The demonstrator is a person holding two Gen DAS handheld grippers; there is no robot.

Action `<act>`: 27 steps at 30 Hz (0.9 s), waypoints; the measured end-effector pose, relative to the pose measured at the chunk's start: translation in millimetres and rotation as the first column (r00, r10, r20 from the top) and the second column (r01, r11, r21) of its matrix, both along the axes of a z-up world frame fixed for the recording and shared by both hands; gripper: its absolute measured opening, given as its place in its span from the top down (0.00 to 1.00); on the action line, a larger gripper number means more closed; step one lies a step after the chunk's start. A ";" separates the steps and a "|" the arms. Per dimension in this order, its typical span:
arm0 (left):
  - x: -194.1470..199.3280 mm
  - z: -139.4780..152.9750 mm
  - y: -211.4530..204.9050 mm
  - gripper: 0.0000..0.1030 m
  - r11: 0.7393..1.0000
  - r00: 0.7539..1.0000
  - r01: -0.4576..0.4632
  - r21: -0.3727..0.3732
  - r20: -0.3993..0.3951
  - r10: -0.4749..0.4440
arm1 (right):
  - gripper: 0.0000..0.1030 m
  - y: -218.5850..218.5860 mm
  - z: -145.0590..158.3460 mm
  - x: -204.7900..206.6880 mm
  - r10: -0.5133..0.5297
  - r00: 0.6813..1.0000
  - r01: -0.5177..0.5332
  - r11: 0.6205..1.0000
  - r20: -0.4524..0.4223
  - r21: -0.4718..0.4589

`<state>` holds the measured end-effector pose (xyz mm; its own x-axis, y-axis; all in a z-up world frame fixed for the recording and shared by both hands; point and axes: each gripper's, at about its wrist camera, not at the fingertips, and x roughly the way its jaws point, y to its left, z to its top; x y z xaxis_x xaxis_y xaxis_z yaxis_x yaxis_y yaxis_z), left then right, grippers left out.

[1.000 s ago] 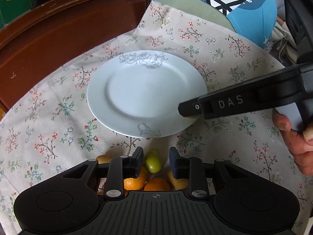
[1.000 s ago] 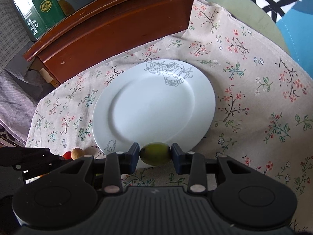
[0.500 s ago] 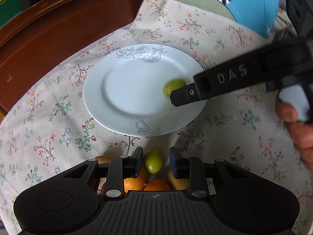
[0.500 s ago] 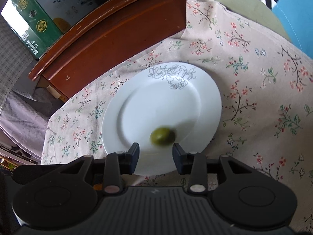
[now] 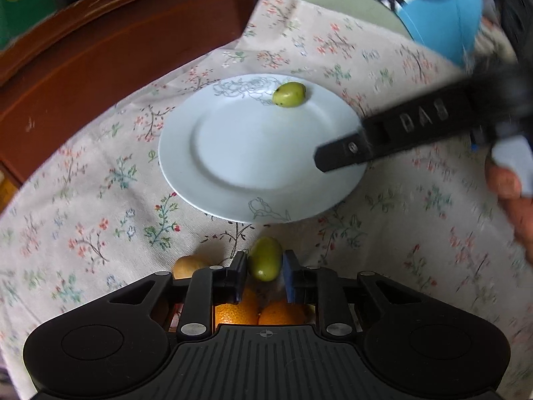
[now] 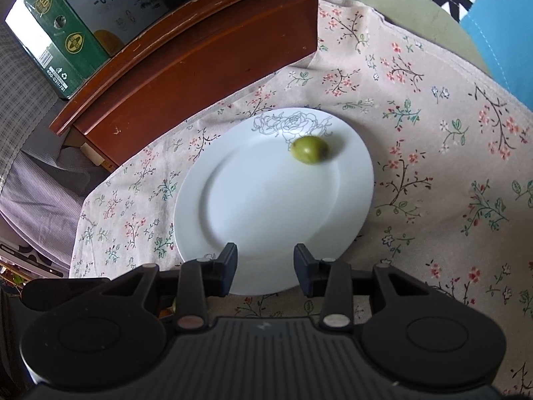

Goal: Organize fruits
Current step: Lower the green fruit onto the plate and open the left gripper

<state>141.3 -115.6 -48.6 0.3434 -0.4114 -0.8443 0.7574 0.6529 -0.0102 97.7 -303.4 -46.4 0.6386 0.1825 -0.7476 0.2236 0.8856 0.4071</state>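
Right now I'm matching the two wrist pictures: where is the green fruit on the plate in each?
Left wrist: green fruit lies on the plate's far rim, upper middle of the picture, beside the rose print.
Right wrist: same fruit sits on the plate's upper right part, just below the rose print.
Shared landmark: the rose print on the rim.

A green printed carton (image 6: 63, 30) sits on the brown wooden cabinet (image 6: 186, 66) — floral tablecloth (image 6: 433, 166) spread beside it.

Green fruit (image 6: 309, 154) on white plate's (image 6: 213, 226) far rim, apart from the empty, parted right gripper (image 6: 266, 270).
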 end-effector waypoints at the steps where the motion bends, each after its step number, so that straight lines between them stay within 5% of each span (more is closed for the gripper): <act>1: 1.3 1.9 2.2 0.80 1.000 1.000 -0.009 -0.017 -0.010 0.009 | 0.62 -0.8 -0.4 0.2 -0.006 1.000 0.006 1.000 -0.004 0.001; 8: 12.0 17.7 4.5 0.80 0.989 0.997 -0.061 -0.131 -0.045 0.056 | 0.62 -4.8 -1.4 -1.0 -0.043 0.999 0.043 0.999 -0.022 -0.003; 19: 20.5 13.4 -6.1 0.76 0.970 0.986 -0.158 -0.185 0.024 0.166 | 0.57 -0.6 -0.5 -3.1 -0.021 1.000 0.020 0.999 -0.017 -0.027; 24: 21.0 31.8 6.6 0.41 0.946 0.964 -0.235 -0.224 0.073 0.257 | 0.57 3.6 -1.6 -2.6 0.005 1.000 -0.006 1.000 -0.018 -0.030; 27: 21.8 42.0 16.8 0.36 0.935 0.952 -0.268 -0.233 0.082 0.294 | 0.57 8.5 -1.7 -3.6 0.026 1.000 -0.027 0.999 -0.017 -0.043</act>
